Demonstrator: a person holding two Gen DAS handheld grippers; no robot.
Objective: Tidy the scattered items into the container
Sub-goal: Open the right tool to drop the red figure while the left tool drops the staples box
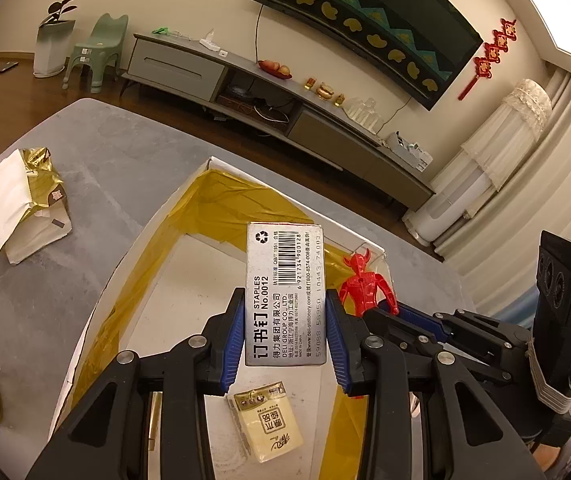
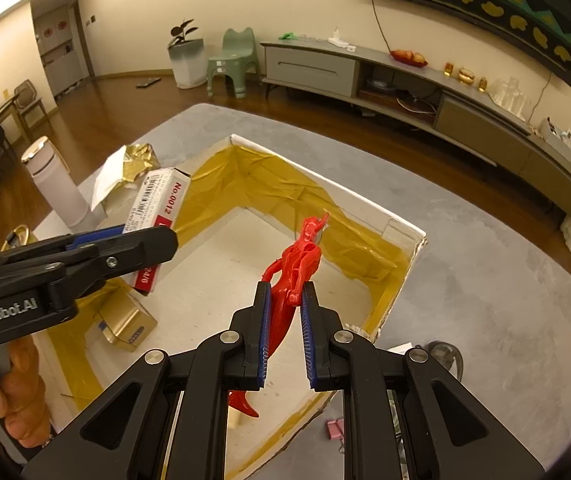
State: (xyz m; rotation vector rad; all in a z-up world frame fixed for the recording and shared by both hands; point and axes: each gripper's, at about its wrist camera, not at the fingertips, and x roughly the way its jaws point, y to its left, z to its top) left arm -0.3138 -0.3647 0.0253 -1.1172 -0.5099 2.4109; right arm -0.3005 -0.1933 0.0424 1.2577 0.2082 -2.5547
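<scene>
My left gripper is shut on a grey staples box, held above the white cardboard box lined with yellow tape. In the right wrist view the same staples box shows its red and white side above the cardboard box, over its left part. My right gripper is shut on a red toy figure, hanging over the box's middle. That red figure also appears to the right of the staples box in the left wrist view. A small yellow packet and a gold box lie inside.
A torn gold and white wrapper lies on the grey table to the left. A white bottle stands on the table at the left. A pink clip lies near the box's front corner. A hand holds the left gripper's handle.
</scene>
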